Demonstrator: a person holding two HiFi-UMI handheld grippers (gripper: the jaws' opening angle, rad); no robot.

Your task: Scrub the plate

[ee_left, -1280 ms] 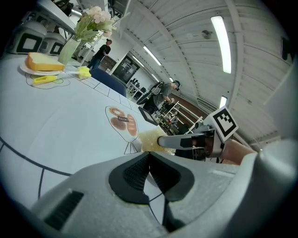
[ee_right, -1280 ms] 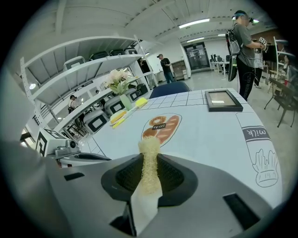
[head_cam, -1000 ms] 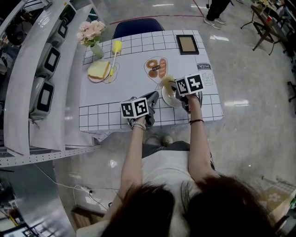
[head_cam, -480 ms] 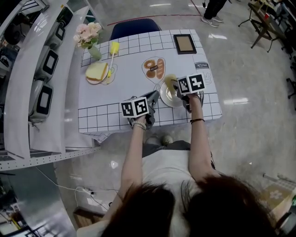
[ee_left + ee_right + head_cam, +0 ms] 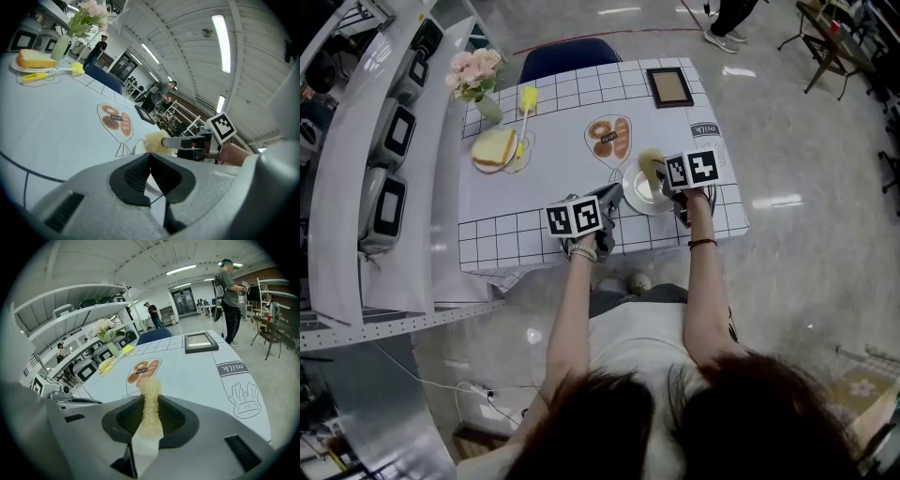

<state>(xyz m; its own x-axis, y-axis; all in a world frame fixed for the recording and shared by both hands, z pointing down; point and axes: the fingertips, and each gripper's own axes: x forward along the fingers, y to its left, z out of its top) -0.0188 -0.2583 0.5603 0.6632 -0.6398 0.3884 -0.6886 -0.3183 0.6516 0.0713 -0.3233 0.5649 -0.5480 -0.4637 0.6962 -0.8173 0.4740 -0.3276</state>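
A white plate point(image 5: 643, 195) lies near the table's front edge, right of centre. My left gripper point(image 5: 612, 196) reaches it from the left and is shut on its near left rim point(image 5: 139, 147). My right gripper point(image 5: 662, 174) is shut on a yellow sponge point(image 5: 649, 164), which rests over the plate's far side. In the right gripper view the sponge point(image 5: 150, 401) stands pinched between the jaws and the plate is hidden under the gripper body. The left gripper view shows the sponge point(image 5: 156, 141) on the plate with the right gripper point(image 5: 174, 141) behind it.
On the checked tablecloth point(image 5: 544, 178) are a bread slice on a small plate point(image 5: 494, 147), a yellow brush point(image 5: 526, 101), a vase of flowers point(image 5: 476, 69) and a picture frame point(image 5: 668, 86). A blue chair point(image 5: 567, 52) stands behind. Shelves with machines point(image 5: 389, 141) line the left.
The right gripper and sponge have shifted slightly rightwards over the plate. The left gripper keeps its hold at the rim.
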